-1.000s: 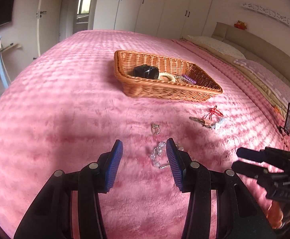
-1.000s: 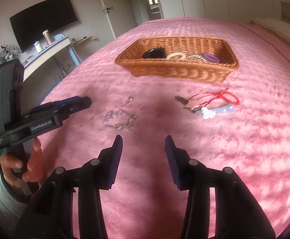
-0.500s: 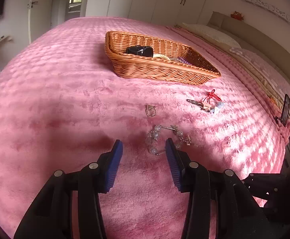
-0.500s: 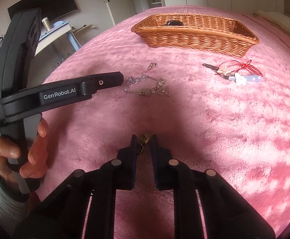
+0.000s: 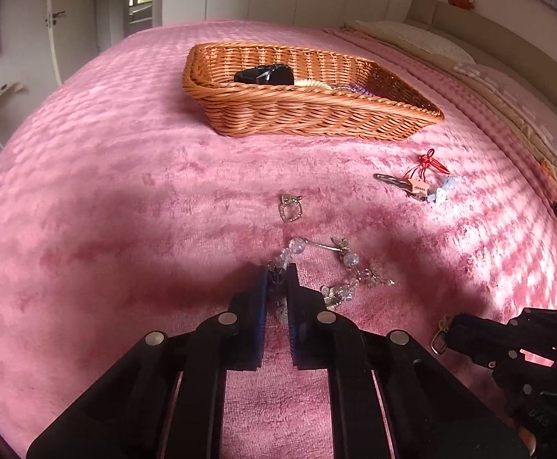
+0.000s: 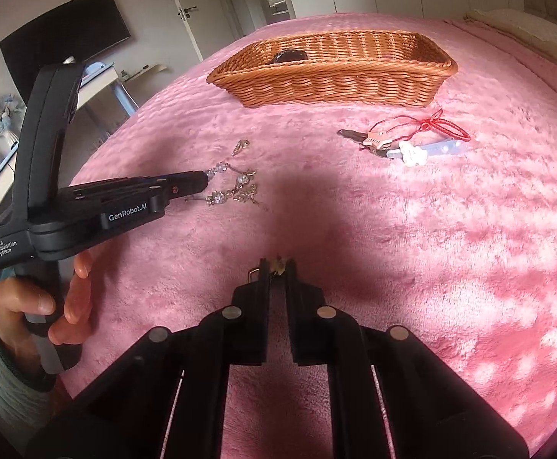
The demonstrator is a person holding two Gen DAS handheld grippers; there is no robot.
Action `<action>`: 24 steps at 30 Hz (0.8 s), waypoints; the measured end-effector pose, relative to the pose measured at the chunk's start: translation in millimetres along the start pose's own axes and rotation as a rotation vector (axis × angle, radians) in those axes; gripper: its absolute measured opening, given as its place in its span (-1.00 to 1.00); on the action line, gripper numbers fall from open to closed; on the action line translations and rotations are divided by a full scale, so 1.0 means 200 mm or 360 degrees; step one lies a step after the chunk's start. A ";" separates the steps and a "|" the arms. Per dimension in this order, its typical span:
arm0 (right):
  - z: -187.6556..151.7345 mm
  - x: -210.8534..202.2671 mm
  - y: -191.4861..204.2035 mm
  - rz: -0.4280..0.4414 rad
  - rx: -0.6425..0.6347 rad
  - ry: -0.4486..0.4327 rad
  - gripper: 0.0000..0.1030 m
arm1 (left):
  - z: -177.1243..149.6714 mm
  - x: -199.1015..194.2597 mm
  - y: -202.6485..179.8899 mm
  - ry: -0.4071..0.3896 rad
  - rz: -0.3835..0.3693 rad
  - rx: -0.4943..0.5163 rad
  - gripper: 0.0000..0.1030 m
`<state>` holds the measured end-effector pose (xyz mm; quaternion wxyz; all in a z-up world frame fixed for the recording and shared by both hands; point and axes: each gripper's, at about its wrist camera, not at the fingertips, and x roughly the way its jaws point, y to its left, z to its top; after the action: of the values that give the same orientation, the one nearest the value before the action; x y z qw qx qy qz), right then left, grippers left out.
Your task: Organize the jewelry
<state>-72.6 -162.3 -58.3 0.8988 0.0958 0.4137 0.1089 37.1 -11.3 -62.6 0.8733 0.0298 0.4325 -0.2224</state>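
On the pink plush bedspread (image 5: 125, 199), between the closing jaws of the left gripper (image 5: 278, 273): one end of a crystal bead bracelet (image 5: 339, 264), pads narrowed onto it, the rest of the chain trailing right of the tips on the cover. Just beyond those tips: a small heart-shaped charm (image 5: 289, 209), lying apart from the bracelet. Farther ahead: a wicker basket (image 5: 316, 114) holding a black case (image 5: 265, 75), a pale ring-shaped item and a purple piece.

Ahead and right of the left gripper: a key bunch with red cord (image 5: 418, 183).

At the tips of the right gripper (image 6: 277, 267): a small gold-coloured clasp piece (image 6: 255, 272), jaws nearly closed upon it, its loop protruding to the left of the fingers. Left of that gripper: a hand (image 6: 49, 306) gripping the other tool's handle.
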 end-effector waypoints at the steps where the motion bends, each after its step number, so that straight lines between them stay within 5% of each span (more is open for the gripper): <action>1: -0.01 0.00 0.00 0.0016 0.0004 -0.0003 -0.86 | -0.01 -0.01 0.01 -0.0002 -0.0011 -0.0009 -0.86; 15: 0.01 0.01 -0.02 0.0014 0.0087 0.0001 -0.70 | -0.09 -0.07 0.03 -0.0026 -0.0115 -0.0057 -0.83; 18: 0.02 0.01 -0.02 0.0014 0.0106 -0.0010 -0.54 | -0.09 -0.08 0.02 -0.0038 -0.0151 -0.0038 -0.58; 24: 0.04 0.01 0.00 -0.0059 0.0067 -0.0041 -0.26 | -0.07 -0.06 0.02 -0.0020 -0.0133 -0.0047 -0.55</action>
<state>-64.3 -163.2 -54.6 0.9037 0.1083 0.4060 0.0822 22.5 0.5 -63.0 0.8663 -0.0026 0.4310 -0.2523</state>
